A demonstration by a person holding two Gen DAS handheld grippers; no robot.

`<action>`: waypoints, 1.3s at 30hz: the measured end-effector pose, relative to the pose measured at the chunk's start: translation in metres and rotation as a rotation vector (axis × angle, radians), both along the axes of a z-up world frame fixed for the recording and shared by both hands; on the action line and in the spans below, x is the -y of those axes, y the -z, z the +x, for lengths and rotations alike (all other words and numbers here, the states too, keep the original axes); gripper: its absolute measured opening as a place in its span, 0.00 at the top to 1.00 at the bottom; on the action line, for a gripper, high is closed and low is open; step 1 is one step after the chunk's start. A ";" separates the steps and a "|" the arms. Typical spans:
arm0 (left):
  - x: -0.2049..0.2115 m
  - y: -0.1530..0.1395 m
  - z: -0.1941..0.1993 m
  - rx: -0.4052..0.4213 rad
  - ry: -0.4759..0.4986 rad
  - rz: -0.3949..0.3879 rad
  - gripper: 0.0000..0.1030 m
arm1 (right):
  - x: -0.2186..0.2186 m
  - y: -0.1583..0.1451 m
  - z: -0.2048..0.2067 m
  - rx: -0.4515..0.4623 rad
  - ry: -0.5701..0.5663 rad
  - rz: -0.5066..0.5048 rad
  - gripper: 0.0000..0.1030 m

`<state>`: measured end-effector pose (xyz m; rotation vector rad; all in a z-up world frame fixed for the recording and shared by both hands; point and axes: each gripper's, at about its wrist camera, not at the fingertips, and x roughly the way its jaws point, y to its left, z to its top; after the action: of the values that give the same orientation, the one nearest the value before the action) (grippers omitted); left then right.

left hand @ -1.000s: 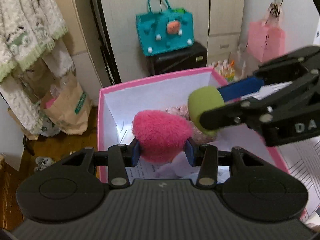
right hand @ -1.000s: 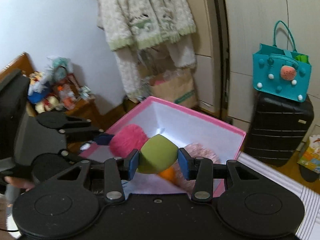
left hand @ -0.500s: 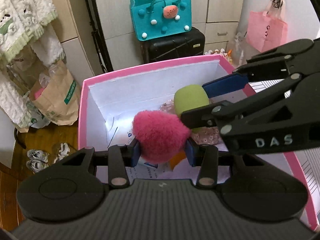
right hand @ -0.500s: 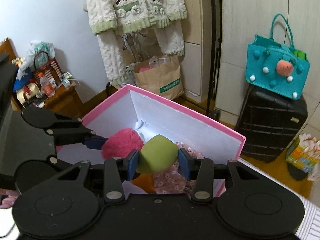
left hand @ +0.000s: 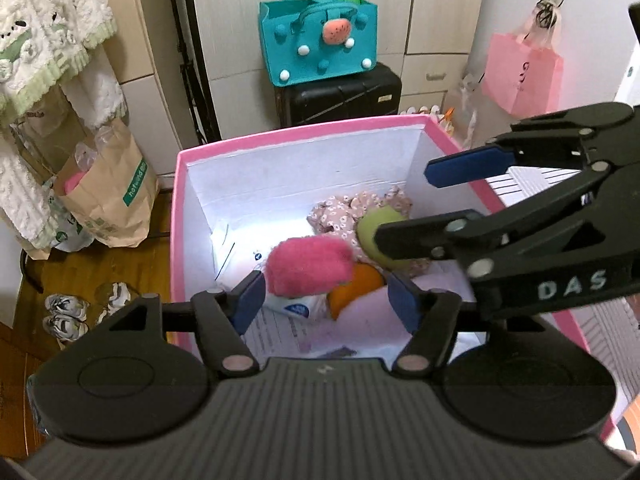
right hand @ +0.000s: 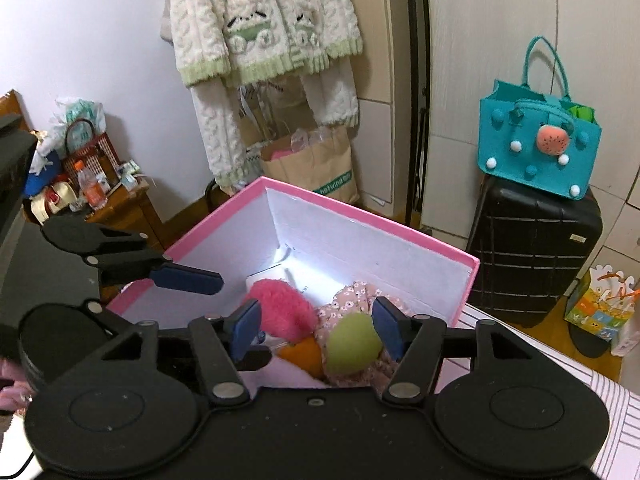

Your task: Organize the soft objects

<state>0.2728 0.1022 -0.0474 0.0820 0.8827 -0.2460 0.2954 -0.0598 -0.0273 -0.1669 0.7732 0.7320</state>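
With both jaws just opened and nothing clamped, the left gripper [left hand: 326,300] and right gripper [right hand: 316,330] risk snagging the pink ball [left hand: 308,266] or green ball [right hand: 352,344] lying loose below them when withdrawing.

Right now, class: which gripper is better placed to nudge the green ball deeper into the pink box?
Right gripper: the green ball lies between its open fingers, inside the pink box.

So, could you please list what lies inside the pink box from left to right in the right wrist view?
Pink fluffy ball → orange soft piece → green ball, which rests on the floral cloth.
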 end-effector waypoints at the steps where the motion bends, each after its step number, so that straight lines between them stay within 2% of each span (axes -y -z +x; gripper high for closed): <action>1: -0.001 -0.002 -0.005 0.003 0.003 0.001 0.30 | 0.003 -0.002 -0.005 0.007 0.002 0.002 0.35; 6: -0.003 -0.013 -0.028 0.022 0.006 0.021 0.22 | 0.018 -0.012 -0.030 0.030 0.019 0.017 0.35; 12: 0.002 -0.026 -0.054 0.054 0.026 0.032 0.17 | 0.032 -0.022 -0.064 0.063 0.037 0.010 0.35; 17: 0.008 -0.034 -0.072 0.038 0.037 0.033 0.09 | 0.042 -0.027 -0.088 0.059 0.044 0.008 0.34; 21: 0.013 -0.040 -0.087 0.017 0.020 0.041 0.05 | 0.050 -0.033 -0.108 0.078 0.054 -0.005 0.28; 25: 0.019 -0.044 -0.103 -0.022 -0.006 0.092 0.05 | 0.057 -0.039 -0.127 0.087 0.063 -0.014 0.24; 27: 0.021 -0.046 -0.112 -0.038 -0.007 0.106 0.05 | 0.061 -0.041 -0.136 0.083 0.074 -0.022 0.13; 30: 0.025 -0.049 -0.124 -0.070 -0.017 0.131 0.05 | 0.064 -0.045 -0.149 0.091 0.132 -0.070 0.05; 33: 0.029 -0.051 -0.140 -0.066 -0.029 0.154 0.05 | 0.065 -0.049 -0.160 0.104 0.216 -0.152 0.03; 35: 0.030 -0.053 -0.148 -0.069 -0.042 0.157 0.05 | 0.067 -0.050 -0.169 0.122 0.219 -0.201 0.03; 39: 0.032 -0.058 -0.164 -0.058 -0.059 0.139 0.05 | 0.078 -0.050 -0.186 0.119 0.241 -0.205 0.03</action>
<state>0.1087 0.0697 0.0102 0.1784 0.9575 -0.1322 0.1097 -0.1380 0.0226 -0.2946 0.7387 0.4108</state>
